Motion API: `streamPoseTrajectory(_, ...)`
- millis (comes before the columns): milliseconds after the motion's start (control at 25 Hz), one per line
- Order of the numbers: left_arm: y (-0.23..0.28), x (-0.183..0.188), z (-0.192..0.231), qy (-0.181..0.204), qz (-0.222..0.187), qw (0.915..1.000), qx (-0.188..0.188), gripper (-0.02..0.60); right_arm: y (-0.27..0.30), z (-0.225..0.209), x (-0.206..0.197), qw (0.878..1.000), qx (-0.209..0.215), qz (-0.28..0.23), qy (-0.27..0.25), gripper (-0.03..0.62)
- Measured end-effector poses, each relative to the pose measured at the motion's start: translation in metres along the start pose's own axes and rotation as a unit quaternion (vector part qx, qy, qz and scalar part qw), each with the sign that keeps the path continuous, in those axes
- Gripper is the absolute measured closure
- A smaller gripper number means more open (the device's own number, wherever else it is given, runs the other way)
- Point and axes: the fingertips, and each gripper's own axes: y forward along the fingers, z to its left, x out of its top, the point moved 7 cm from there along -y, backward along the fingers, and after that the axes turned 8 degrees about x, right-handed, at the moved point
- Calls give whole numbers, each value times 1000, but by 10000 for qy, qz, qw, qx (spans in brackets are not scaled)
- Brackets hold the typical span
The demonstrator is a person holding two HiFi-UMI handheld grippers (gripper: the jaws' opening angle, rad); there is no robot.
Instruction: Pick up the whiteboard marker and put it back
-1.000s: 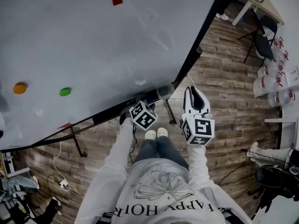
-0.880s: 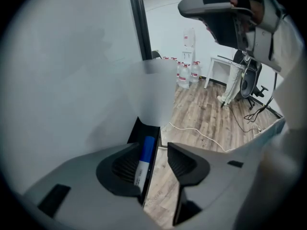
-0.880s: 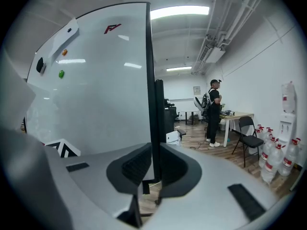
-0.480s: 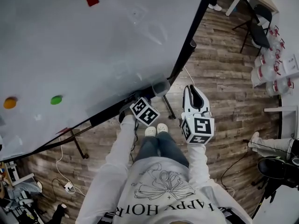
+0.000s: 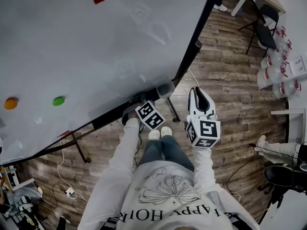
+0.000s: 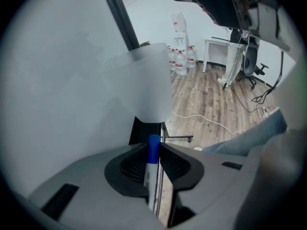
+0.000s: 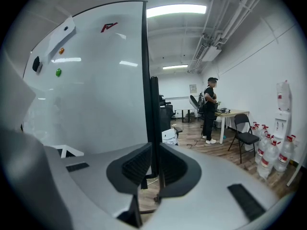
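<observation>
**Left gripper view: jaws closing on the marker at the board's ledge**

Left gripper view shows the white-barrelled whiteboard marker with a blue cap (image 6: 153,150) standing nearly upright between the ribbed black pads (image 6: 134,164) of the left gripper (image 6: 154,152). The jaws are closing, and the pads appear to touch both sides of the barrel. Just beyond the cap are the black ledge (image 6: 144,131) along the bottom of the large white whiteboard (image 6: 57,80) and a frosted translucent holder (image 6: 144,80) at its corner.

From the head view, the left gripper (image 5: 129,115) points steeply down at that ledge (image 5: 108,120); the marker is hidden there. The right gripper (image 5: 197,92) hangs apart over the wood-plank floor (image 5: 230,80). Its jaws are drawn together with nothing between them (image 7: 152,150).
</observation>
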Motion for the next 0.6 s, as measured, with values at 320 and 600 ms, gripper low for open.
streamPoseTrajectory(320,-3,2,-7,504,3,9982,320,512,-1,2,5,10000,18,-58,-20,560)
streamPoseTrajectory(600,-8,3,-6,463,-56,9984,312,515,-2,0,7,10000,12,-55,6,560)
